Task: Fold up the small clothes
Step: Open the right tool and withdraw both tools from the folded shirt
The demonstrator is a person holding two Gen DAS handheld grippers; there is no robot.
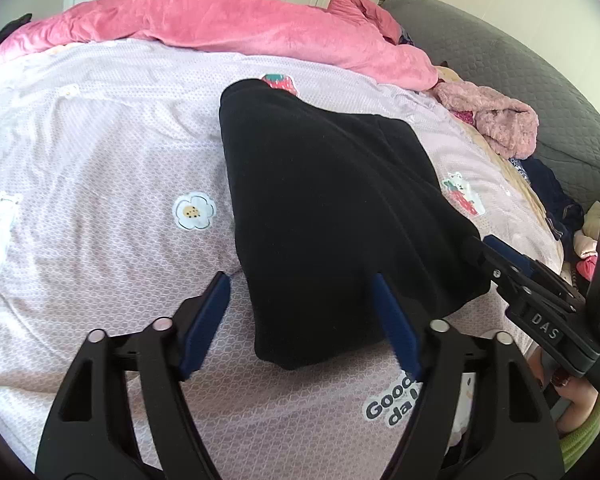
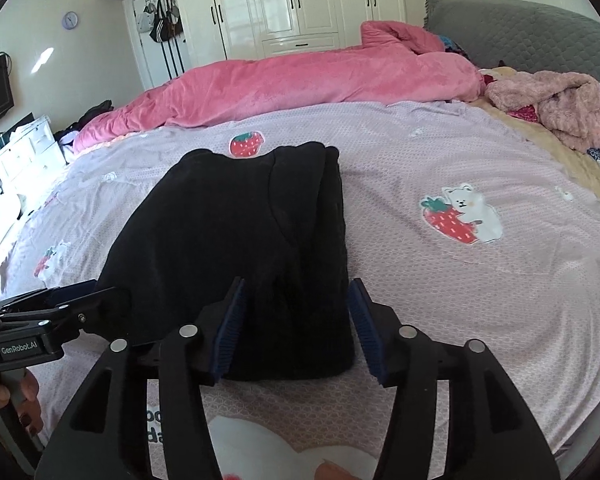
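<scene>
Two hand-held grippers framed one folded black fleece garment (image 2: 236, 248) that lay flat on the lilac printed bed sheet (image 2: 440, 288), its near edge toward you and its far end just below a strawberry print (image 2: 246, 144). Your right gripper (image 2: 296, 324) sat low at the garment's near right corner with its blue-padded fingers (image 2: 230, 328) apart; the corner lay between them, the left pad over the cloth and the right pad just beside the cloth's edge, and neither pad pinched it. Your left gripper (image 1: 300, 320) hovered at the near left corner, fingers (image 1: 206, 320) spread wide, one pad over bare sheet and the other over the black cloth, clamped on nothing. In the left wrist view your right gripper (image 1: 512, 276) reached in from the right, its tips touching the garment's edge. In the right wrist view your left gripper (image 2: 76, 304) came in from the left at the garment's other near corner, and your hand (image 2: 4, 400) showed on its handle. Behind the garment a rumpled pink plush blanket (image 2: 300, 80) ran across the bed, a fluffy pale pink garment (image 2: 556, 104) was heaped near the grey quilted headboard (image 2: 520, 28), and white wardrobe doors (image 2: 292, 4) stood beyond.
</scene>
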